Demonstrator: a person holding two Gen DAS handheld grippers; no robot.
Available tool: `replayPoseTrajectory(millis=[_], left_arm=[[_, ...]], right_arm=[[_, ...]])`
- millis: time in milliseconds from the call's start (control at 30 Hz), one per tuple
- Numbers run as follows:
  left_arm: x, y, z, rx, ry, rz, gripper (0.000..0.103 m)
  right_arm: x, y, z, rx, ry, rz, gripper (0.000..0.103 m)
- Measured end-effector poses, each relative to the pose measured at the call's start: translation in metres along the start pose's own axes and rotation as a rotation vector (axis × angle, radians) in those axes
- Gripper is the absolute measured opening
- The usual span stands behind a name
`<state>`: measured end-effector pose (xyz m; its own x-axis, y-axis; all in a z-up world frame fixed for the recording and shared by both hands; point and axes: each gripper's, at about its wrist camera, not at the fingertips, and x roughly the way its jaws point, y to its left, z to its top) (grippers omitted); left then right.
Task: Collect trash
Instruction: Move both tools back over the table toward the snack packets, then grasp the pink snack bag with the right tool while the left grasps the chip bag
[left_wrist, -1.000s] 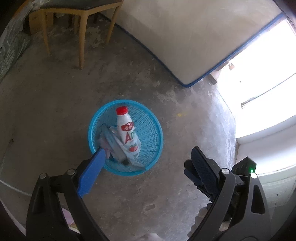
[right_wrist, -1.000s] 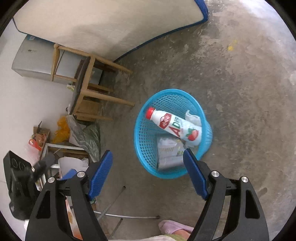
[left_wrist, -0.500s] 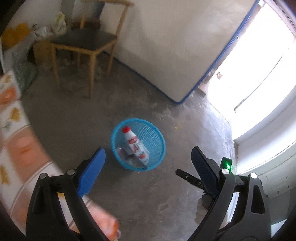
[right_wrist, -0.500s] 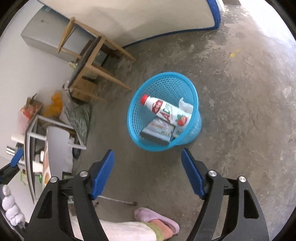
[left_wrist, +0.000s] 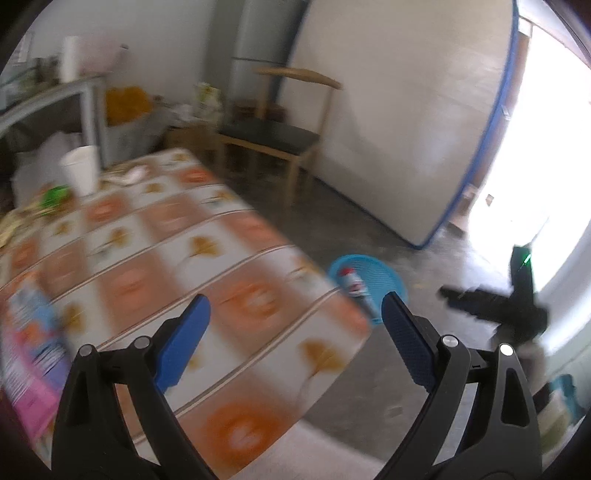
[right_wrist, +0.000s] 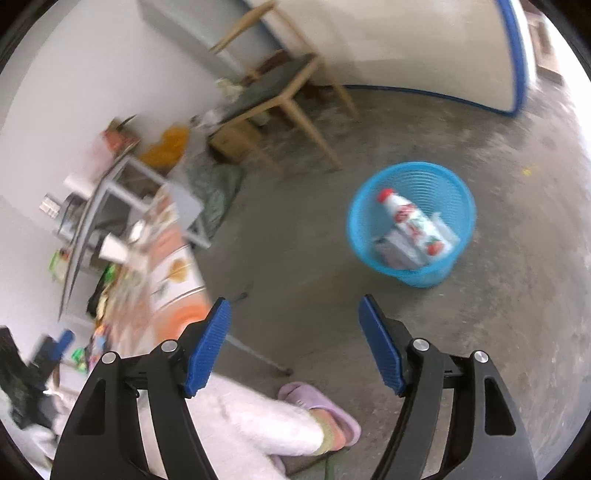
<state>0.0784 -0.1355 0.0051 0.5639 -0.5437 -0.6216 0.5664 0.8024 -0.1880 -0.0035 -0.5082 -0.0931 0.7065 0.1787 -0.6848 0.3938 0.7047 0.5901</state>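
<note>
From the left wrist view, the left gripper (left_wrist: 291, 334) is swinging away from the blue basket (left_wrist: 384, 275), which a second ago filled the middle of the frame and is now sitting small on the floor just past the worktop's near corner. The worktop (left_wrist: 221, 243), in its orange-patterned cloth, is now filling the frame beneath the jaws, which are standing wide apart with nothing between them. I judge the last drop done and more trash being sought: a white cup (left_wrist: 80, 170) and blurred wrappers are lying at the worktop's far end from the basket.

From the right wrist view, the right gripper (right_wrist: 293, 341) is rising off the basket (right_wrist: 447, 206), rolled and angled downward. Its jaws are apart and empty. A red-capped bottle (right_wrist: 413, 221) and a carton are lying inside the basket.
</note>
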Motion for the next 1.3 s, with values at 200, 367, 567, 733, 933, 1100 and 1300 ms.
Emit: replayPoseTrajectory(millis=[200, 367, 567, 733, 933, 1100, 1300], left_arm=[[-0.067, 0.057, -0.045, -0.076, -0.104, 0.198, 0.09], [-0.091, 0.11, -0.06, -0.178, -0.156, 0.369, 0.089], [-0.09, 0.18, -0.069, -0.328, -0.097, 0.471, 0.051], [-0.077, 0.207, -0.076, -0.377, -0.02, 0.47, 0.037], [-0.067, 0.205, -0.081, -0.365, 0.004, 0.434, 0.033], [-0.061, 0.201, -0.081, -0.364, 0.016, 0.386, 0.032], [-0.053, 0.202, -0.087, -0.39, 0.025, 0.34, 0.032]], right_arm=[[0.02, 0.081, -0.005, -0.11, 0.105, 0.14, 0.074], [0.06, 0.167, -0.023, -0.2, 0.255, 0.306, 0.074], [0.132, 0.276, -0.047, -0.254, 0.493, 0.488, 0.074], [0.197, 0.358, -0.067, -0.34, 0.634, 0.498, 0.072], [0.262, 0.418, -0.089, -0.445, 0.728, 0.448, 0.072], [0.281, 0.435, -0.106, -0.496, 0.801, 0.463, 0.07], [0.279, 0.428, -0.124, -0.499, 0.884, 0.493, 0.038]])
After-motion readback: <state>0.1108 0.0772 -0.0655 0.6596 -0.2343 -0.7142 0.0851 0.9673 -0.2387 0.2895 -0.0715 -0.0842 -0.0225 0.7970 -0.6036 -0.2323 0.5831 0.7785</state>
